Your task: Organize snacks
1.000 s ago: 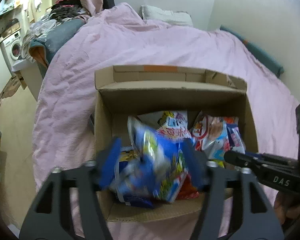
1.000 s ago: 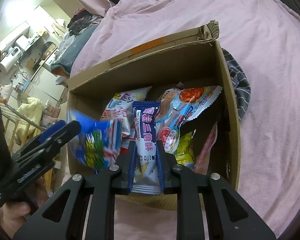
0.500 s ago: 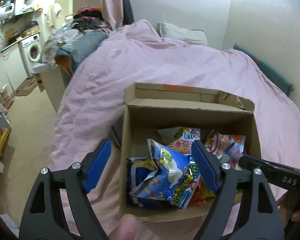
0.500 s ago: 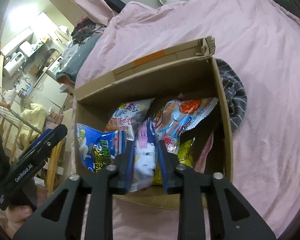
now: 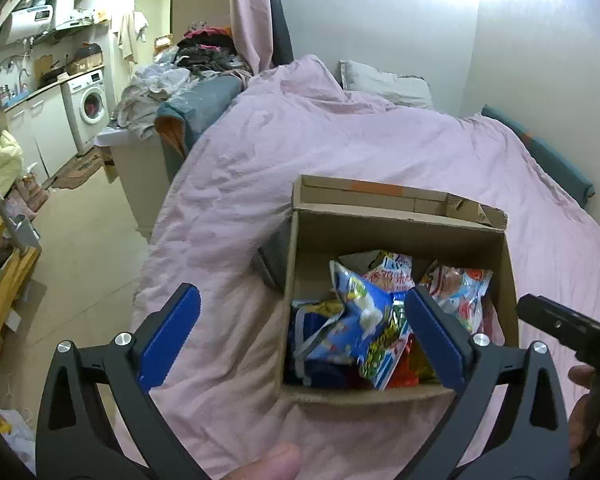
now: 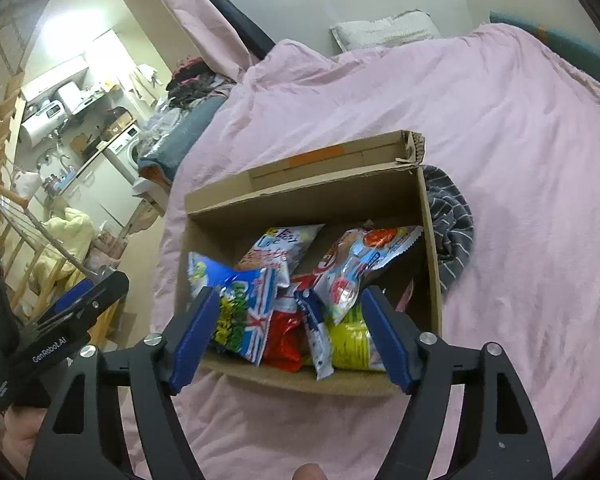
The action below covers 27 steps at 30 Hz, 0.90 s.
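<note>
Box: one open brown corrugated cardboard box [image 6: 430, 240] on a wrinkled pink quilt [image 6: 520, 140].
Snacks: glossy crinkled foil snack packets [image 6: 352, 276], at least five, heaped inside.
Left gripper [image 5: 300, 340]: blue pads, jaws opening, empty, above the box's near-left corner.
Right gripper [image 6: 288, 332]: jaws opening, empty, packets below.

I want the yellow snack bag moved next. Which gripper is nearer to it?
Right. The right gripper hangs just above the yellow snack bag, jaws opening; the left gripper hangs left of the box.
</note>
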### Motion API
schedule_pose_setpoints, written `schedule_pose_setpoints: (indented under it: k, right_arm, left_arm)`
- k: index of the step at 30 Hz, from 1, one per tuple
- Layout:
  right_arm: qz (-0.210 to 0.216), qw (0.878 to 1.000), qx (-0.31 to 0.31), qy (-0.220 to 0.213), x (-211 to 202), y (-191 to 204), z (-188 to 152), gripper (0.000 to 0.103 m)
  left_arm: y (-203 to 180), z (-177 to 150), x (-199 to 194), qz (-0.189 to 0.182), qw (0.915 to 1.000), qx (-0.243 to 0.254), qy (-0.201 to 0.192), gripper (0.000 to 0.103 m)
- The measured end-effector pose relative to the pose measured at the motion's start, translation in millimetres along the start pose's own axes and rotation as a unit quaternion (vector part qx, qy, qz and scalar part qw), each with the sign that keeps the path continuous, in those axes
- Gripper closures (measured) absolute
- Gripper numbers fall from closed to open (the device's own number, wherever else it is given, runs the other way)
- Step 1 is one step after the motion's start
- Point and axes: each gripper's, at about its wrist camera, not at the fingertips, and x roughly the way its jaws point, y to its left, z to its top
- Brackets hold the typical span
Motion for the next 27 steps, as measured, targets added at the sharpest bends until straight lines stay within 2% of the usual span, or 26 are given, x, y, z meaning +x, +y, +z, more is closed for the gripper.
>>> schedule_pose_setpoints:
  k: [6, 11, 19, 27]
  right_arm:
    - [-0.004, 1.000, -0.013, -0.016, -24, 11, -15, 0.013]
    - [-0.023, 0.999, -0.006, -0.032, -45, 14, -38, 0.000]
    - [-0.071, 0.996, -0.020, -0.047, -64, 21, -73, 0.000]
    - [-0.121, 0.988, -0.069, -0.068, -66, 41, -94, 0.000]
  left_arm:
    - [1, -22, -30, -0.005, 0.9996, 0.028, 0.004, 0.000]
    - [7, -42, -45, 0.002, 0.9994, 0.027, 0.019, 0.000]
    - [10, -70, -70, 0.006, 0.9994, 0.033, 0.012, 0.000]
    - [5, -86, -78, 0.013, 0.9989, 0.044, -0.001, 0.000]
